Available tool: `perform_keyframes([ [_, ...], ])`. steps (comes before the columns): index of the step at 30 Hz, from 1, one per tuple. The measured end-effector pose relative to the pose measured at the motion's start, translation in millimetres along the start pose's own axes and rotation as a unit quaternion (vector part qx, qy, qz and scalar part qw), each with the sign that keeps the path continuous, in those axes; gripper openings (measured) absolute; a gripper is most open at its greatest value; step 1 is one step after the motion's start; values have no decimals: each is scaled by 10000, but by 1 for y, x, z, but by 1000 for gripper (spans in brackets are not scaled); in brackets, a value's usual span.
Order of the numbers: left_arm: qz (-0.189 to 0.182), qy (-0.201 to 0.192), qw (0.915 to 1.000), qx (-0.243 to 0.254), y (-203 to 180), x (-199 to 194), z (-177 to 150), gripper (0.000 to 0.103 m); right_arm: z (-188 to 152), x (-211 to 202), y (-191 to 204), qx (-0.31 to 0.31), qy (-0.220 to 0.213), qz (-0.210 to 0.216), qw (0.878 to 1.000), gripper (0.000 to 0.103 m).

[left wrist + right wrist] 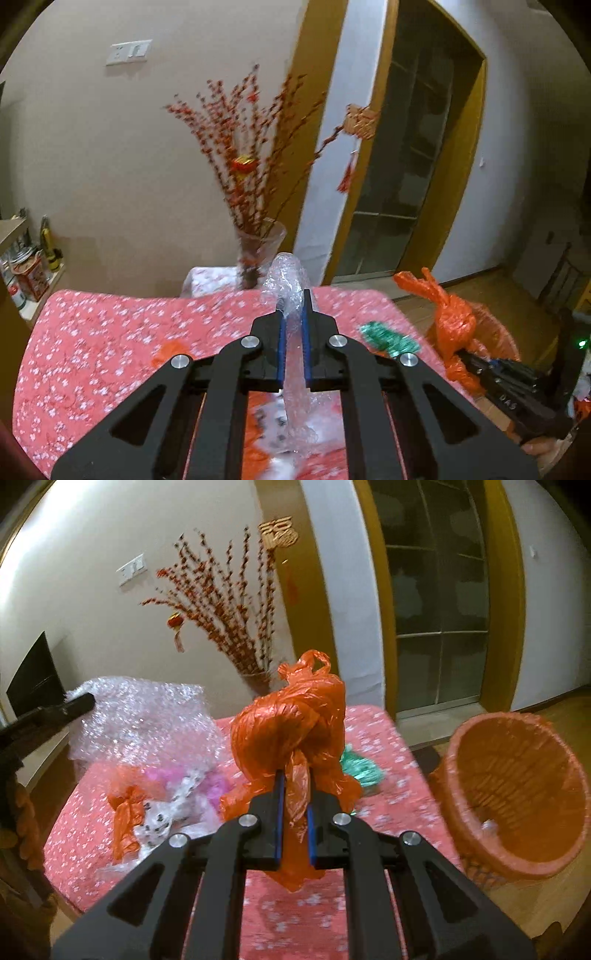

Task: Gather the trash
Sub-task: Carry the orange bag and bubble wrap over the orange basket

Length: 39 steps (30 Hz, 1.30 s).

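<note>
My left gripper (294,300) is shut on a sheet of clear bubble wrap (291,291) and holds it above the red flowered table (110,339); the sheet also shows in the right wrist view (144,720). My right gripper (294,779) is shut on a knotted orange plastic bag (291,723), lifted over the table; the bag also shows in the left wrist view (450,317). A green crumpled wrapper (388,338) lies at the table's right edge, also seen in the right wrist view (362,770). An orange-lined wicker bin (517,797) stands right of the table.
More scraps lie on the table: an orange bag piece (125,812), a white spotted wrapper (162,816) and pink plastic (214,786). A glass vase of red berry branches (258,251) stands beyond the far edge. A shelf with tins (29,273) is at left.
</note>
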State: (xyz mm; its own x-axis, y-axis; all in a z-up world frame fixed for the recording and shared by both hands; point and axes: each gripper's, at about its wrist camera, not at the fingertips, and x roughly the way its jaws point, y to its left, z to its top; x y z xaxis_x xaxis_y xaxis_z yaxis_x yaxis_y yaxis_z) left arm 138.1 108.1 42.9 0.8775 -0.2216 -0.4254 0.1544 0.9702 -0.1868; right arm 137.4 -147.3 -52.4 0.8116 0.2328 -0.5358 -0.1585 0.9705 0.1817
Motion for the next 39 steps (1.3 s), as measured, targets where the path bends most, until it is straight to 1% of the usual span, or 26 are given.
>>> perform_keyframes([
  [6, -417, -103, 9989, 199, -45, 2, 16, 7, 11, -18, -39, 216, -137, -336, 9991, 11],
  [11, -850, -60, 9958, 323, -89, 14, 19, 7, 11, -32, -79, 491, -172, -692, 9962, 11],
  [15, -1271, 46, 9911, 403, -132, 34, 16, 7, 7, -43, -118, 709, -185, -1069, 9916, 11],
  [18, -1624, 167, 9855, 459, -169, 48, 12, 7, 2, -51, -148, 906, -182, -1304, 9871, 11],
  [24, -2059, 345, 9766, 521, -223, 76, 4, 7, -6, -63, -194, 1218, -207, -1648, 9786, 11],
  [28, -2265, 508, 9715, 477, -246, 95, -6, 7, -9, -66, -222, 1365, -220, -1783, 9742, 11],
  [32, -2430, 686, 9663, 496, -263, 112, -18, 7, -9, -62, -237, 1450, -204, -1834, 9721, 11],
  [35, -2476, 806, 9642, 508, -279, 119, -25, 7, -9, -56, -242, 1472, -167, -1838, 9717, 11],
  [39, -2468, 1027, 9623, 508, -287, 134, -36, 7, -8, -47, -251, 1515, -113, -1797, 9719, 11],
])
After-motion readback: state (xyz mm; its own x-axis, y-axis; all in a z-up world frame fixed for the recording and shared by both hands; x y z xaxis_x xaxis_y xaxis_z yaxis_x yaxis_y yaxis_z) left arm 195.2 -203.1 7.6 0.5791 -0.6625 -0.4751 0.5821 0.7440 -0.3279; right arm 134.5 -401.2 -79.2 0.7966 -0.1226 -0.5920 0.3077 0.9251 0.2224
